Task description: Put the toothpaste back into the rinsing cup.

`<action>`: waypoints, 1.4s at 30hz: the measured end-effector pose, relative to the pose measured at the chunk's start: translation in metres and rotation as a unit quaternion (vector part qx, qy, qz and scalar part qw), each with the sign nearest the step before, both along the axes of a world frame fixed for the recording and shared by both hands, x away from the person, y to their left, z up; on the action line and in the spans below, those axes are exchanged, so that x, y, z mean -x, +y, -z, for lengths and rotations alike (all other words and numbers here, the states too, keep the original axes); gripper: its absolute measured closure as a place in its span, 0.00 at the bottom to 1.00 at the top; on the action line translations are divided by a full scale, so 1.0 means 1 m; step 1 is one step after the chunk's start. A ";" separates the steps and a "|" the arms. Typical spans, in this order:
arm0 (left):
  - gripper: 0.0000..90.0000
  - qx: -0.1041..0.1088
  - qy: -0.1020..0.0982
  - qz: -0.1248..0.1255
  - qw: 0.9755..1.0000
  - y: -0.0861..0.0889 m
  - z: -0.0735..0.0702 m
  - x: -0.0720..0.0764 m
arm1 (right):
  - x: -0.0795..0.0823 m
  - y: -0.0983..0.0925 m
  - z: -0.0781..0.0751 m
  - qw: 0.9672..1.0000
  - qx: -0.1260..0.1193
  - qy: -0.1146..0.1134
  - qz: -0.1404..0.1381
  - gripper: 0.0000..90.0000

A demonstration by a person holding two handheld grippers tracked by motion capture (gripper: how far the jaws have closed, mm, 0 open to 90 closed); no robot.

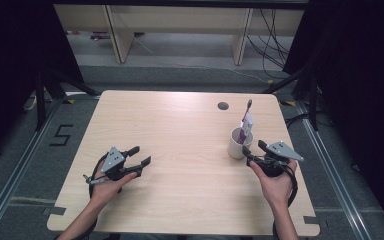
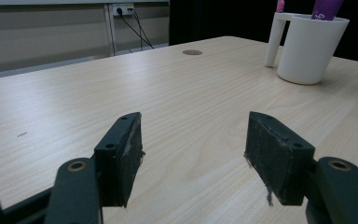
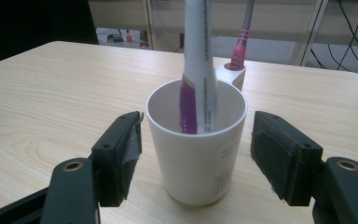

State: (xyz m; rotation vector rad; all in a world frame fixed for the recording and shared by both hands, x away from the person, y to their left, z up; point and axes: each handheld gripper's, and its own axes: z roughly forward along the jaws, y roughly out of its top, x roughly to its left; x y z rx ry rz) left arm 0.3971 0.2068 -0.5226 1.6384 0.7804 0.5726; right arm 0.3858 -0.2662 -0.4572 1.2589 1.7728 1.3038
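Where the right hand-held gripper (image 3: 196,158) is held low at the right side of the desk (image 1: 180,130), its two black jaws are spread wide to either side of a white cup (image 3: 196,149), and no contact with the cup's smooth, round wall can be made out. Worn, rough padding is seen on the flat jaw faces. A white and purple tube (image 3: 196,70) is stood upright inside the cup, and a pink and grey toothbrush (image 3: 240,42) is lodged in a small holder on the cup's far rim. Well apart, at the desk's left, the left hand-held gripper (image 1: 139,156) is likewise held wide open with nothing between its frayed pads, above pale wood-grain laminate. A small round hole (image 1: 223,106) is cut near the desk's far edge.
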 end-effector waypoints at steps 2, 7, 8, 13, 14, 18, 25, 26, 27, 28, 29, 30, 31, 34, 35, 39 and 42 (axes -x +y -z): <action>0.40 0.000 0.000 0.000 1.000 0.000 0.000 0.000 | 0.003 -0.002 0.001 1.000 0.001 0.006 -0.001 0.38; 0.40 0.001 0.001 0.000 1.000 0.000 0.000 0.000 | 0.006 -0.005 0.007 1.000 0.000 0.006 0.005 0.38; 0.40 0.002 0.000 0.000 1.000 0.000 0.000 0.000 | 0.008 -0.007 0.008 1.000 0.002 0.007 0.008 0.38; 0.40 0.008 -0.004 0.001 1.000 0.000 0.001 -0.001 | 0.013 -0.011 0.016 1.000 -0.004 0.012 0.008 0.38; 0.40 0.008 -0.004 0.001 1.000 0.000 0.001 -0.001 | 0.014 -0.011 0.019 1.000 -0.007 0.012 0.011 0.38; 0.40 0.007 -0.005 0.001 1.000 0.000 0.001 0.000 | 0.018 -0.014 0.026 1.000 -0.002 0.017 0.009 0.38; 0.40 0.000 -0.002 -0.001 1.000 0.001 0.000 0.001 | 0.020 -0.018 0.034 1.000 0.008 0.011 0.010 0.38; 0.40 0.000 -0.002 -0.001 1.000 0.001 0.000 0.001 | 0.022 -0.017 0.035 1.000 -0.002 0.012 0.014 0.38; 0.40 0.000 -0.002 -0.001 1.000 0.001 0.000 0.001 | 0.021 -0.017 0.036 1.000 -0.002 0.007 0.011 0.38; 0.40 0.000 -0.002 -0.001 1.000 0.001 0.000 0.001 | 0.021 -0.016 0.038 1.000 -0.009 0.008 0.007 0.38; 0.40 0.000 -0.002 -0.001 1.000 0.000 0.000 0.001 | 0.022 -0.016 0.038 1.000 -0.009 0.010 0.012 0.38; 0.40 0.004 -0.006 0.001 1.000 0.000 0.001 0.000 | 0.021 -0.017 0.039 1.000 0.002 -0.005 0.017 0.38; 0.40 0.004 -0.007 0.001 1.000 0.000 0.001 0.000 | 0.023 -0.015 0.039 1.000 -0.010 0.009 0.020 0.38; 0.40 0.003 -0.009 0.002 1.000 -0.001 0.001 0.001 | 0.023 -0.016 0.041 1.000 -0.009 0.005 0.019 0.38; 0.40 0.001 -0.010 0.002 1.000 -0.001 0.001 0.001 | 0.023 -0.016 0.042 1.000 -0.008 0.006 0.019 0.38; 0.40 -0.003 -0.014 0.002 1.000 -0.002 0.001 0.002 | 0.025 -0.014 0.044 0.999 -0.025 0.008 0.023 0.38; 0.40 -0.002 -0.014 0.001 1.000 -0.002 0.001 0.002 | 0.026 -0.015 0.044 0.999 -0.024 0.002 0.026 0.38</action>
